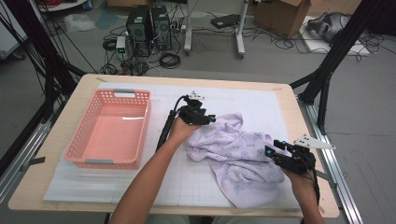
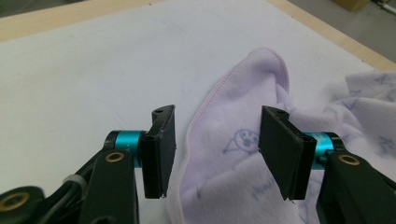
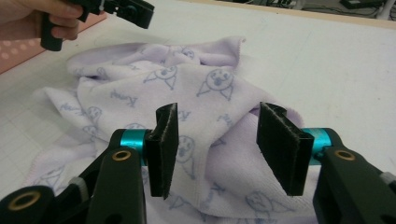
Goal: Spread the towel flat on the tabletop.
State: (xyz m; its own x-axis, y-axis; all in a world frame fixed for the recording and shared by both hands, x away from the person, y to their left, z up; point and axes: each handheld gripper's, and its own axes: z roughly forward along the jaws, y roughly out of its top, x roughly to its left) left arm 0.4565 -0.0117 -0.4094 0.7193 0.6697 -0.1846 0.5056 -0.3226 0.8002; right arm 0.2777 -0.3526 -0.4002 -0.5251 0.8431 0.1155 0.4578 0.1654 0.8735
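Both tools stand open. The towel (image 1: 238, 158) lies crumpled on the surface between them: its hemmed corner sits between the left tool's (image 2: 212, 154) jaws, a fold between the right tool's (image 3: 215, 151). Recommend closing squarely on the hem, single layer only.

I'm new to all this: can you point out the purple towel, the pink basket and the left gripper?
purple towel (image 1: 243, 161): high view, middle of the crumpled cloth.
pink basket (image 1: 79, 128): high view, its left wall.
left gripper (image 2: 215, 149): left gripper view, midway between its open jaws.
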